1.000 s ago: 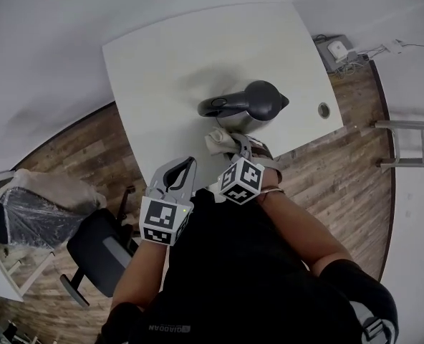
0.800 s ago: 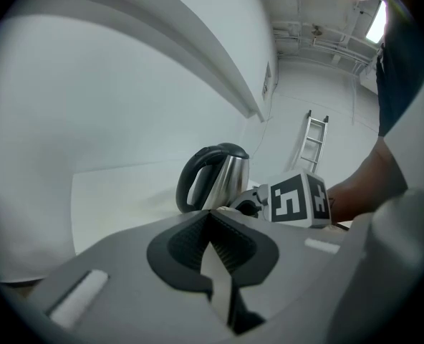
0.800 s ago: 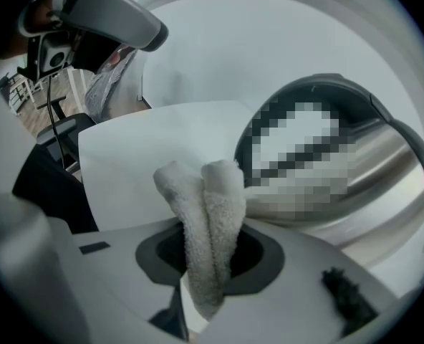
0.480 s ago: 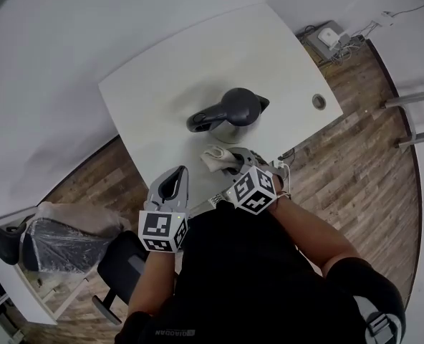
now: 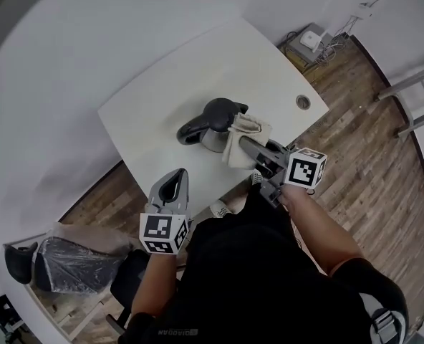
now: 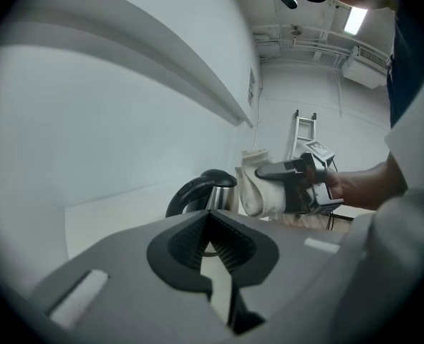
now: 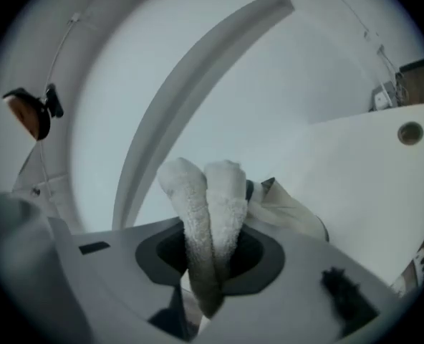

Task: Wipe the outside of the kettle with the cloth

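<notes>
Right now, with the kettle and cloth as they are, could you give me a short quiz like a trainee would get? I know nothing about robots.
1. Short answer: what does the left claw hold?
2. True or false: the kettle lies on its side on the table.
3. What grips the cloth? A) the left claw B) the right claw C) a bare hand

Key: 1. Nothing; its jaws are together. 2. False; it stands upright. 3. B.
</notes>
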`<state>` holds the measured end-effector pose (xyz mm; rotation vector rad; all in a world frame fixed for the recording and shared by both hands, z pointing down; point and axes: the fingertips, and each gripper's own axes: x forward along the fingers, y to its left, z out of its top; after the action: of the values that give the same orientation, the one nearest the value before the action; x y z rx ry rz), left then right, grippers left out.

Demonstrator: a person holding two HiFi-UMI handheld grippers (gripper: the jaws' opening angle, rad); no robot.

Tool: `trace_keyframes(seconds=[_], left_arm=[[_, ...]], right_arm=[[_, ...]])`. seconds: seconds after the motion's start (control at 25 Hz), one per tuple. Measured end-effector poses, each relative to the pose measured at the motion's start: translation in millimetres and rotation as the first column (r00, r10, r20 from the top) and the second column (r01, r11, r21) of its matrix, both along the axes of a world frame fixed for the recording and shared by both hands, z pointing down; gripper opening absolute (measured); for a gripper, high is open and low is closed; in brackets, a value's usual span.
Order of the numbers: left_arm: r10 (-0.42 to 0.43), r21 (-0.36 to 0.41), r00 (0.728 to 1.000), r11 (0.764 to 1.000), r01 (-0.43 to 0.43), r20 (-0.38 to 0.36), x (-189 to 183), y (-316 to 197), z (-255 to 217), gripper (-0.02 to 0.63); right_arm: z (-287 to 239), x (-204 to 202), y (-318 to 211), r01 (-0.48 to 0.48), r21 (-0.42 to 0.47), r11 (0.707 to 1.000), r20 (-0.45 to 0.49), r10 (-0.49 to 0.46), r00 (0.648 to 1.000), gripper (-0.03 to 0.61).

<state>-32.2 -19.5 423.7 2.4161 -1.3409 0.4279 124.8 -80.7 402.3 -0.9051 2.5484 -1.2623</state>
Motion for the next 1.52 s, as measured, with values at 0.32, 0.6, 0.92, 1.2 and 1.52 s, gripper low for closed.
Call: trace_keyframes(seconds=[0.32,0.6,0.92,1.2,1.52], left_arm=[[0.023,-0.009,1.0,1.0,-0.023,0.019,18.1,-7.0,-3.5,0.006],[0.009,-0.06,1.0,0.998,-0.007,0.029,40.5,-17.3,8.9,0.006],[-0.047,-0.128,0.999,0.991,0.05,0.027,49.0,-24.9,27.8,0.006],[-0.101,-0.17,0.995,0.98,0.103,0.022,51.8,-33.3,46.8,0.006],[-0.173,-0.183,0.985,0.969,0.166,-0.023,44.6,-43.1,58.3,0.006]], right_arm=[[17.9,48.0,-28.7,-0.038,-0.118,0.992,0.224,0.064,0.973,0.094],[53.8,68.5,-38.7,0.011,-0.197,0.98,0.268,0.043,0.962,0.094],[105.6,74.6,-52.6,0.079,-0.252,0.964,0.225,-0.021,0.974,0.092],[153.5,75.1,-67.1,0.115,-0.34,0.934,0.164,-0.061,0.984,0.093],[201.4,75.9,-68.5,0.076,-0.446,0.892,-0.039,-0.104,0.994,0.092]])
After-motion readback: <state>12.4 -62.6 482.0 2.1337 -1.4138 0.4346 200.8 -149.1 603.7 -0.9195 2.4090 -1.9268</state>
